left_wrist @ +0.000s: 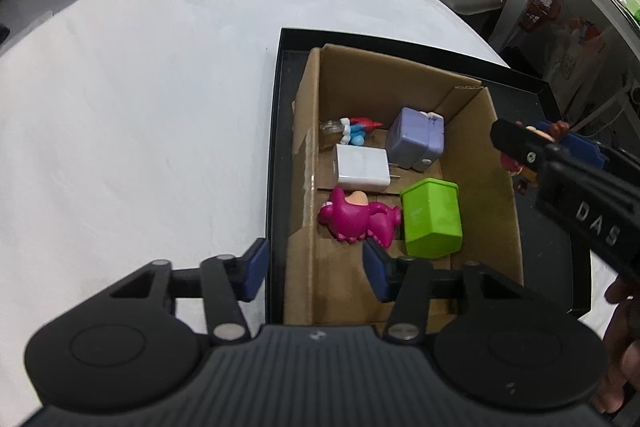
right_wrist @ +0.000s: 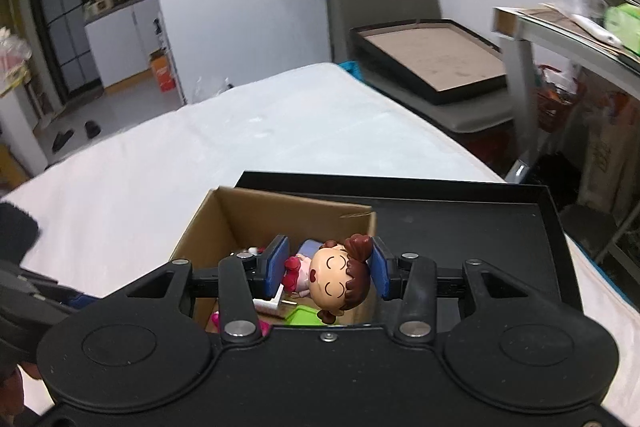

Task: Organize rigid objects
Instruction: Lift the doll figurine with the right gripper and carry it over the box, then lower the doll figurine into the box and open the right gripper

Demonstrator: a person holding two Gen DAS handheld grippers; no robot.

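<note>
Right wrist view: right gripper [right_wrist: 327, 269] clamped on a girl figurine [right_wrist: 334, 283] above the cardboard box [right_wrist: 224, 215].

Left gripper [left_wrist: 316, 269], fingers apart, hangs over the box's near-left wall; inside lie a pink dinosaur toy [left_wrist: 356, 219], green cube [left_wrist: 432, 223], white charger [left_wrist: 362, 173] and purple case [left_wrist: 416, 143].

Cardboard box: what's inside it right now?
In the cardboard box: green bin, magenta dinosaur, white charger, lavender cube, small blue-red figure. The near floor is hidden behind the left gripper.

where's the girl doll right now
In the right wrist view, the girl doll is held sideways in the right gripper above the cardboard box.
</note>
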